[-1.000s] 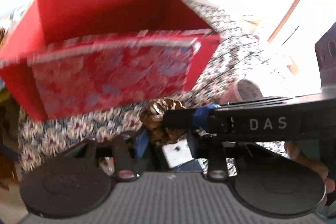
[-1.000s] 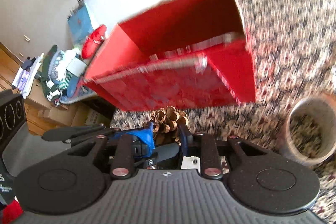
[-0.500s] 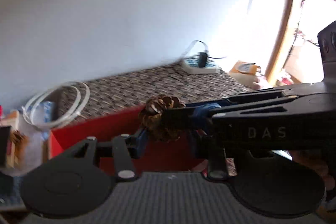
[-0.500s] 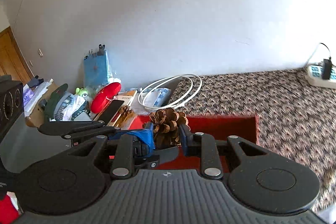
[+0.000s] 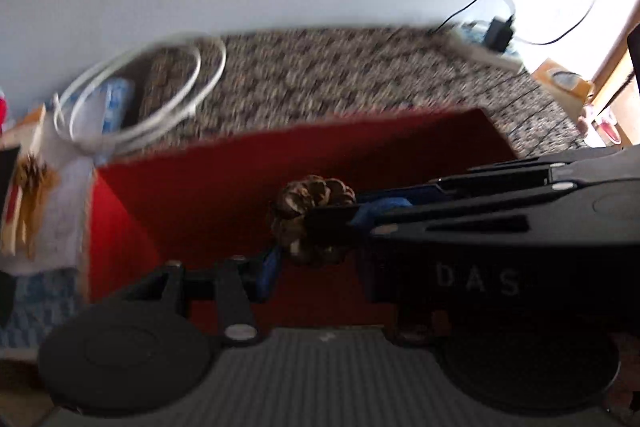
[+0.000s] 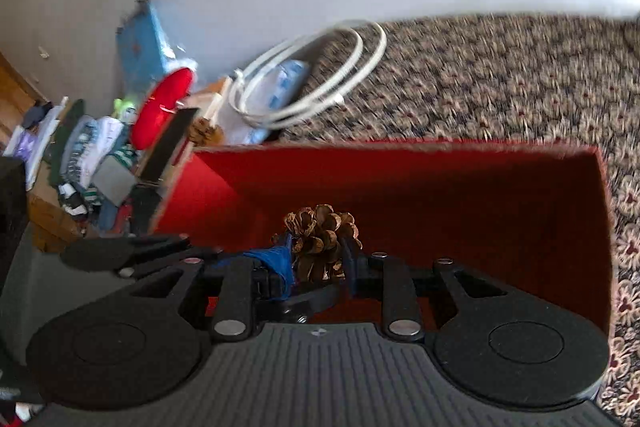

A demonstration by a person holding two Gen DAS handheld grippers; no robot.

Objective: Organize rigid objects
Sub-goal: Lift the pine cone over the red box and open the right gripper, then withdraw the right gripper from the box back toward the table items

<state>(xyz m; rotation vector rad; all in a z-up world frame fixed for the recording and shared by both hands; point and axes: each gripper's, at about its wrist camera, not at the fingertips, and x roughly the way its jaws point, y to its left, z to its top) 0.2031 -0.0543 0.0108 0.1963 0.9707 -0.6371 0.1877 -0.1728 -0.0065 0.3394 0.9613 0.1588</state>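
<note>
A patterned cloth (image 6: 500,75) covers the surface under a plain wall. On it sits an open red box (image 6: 440,187). Above its interior, the left gripper (image 5: 308,227) and right gripper (image 6: 320,259) both clamp one pine cone (image 6: 320,243) between their pads.

I saw a table with a flowered cloth (image 6: 500,83). On it stood the open red box (image 6: 440,179), and a coiled white cable (image 6: 320,75) lay at its far left corner, half over the edge.
</note>
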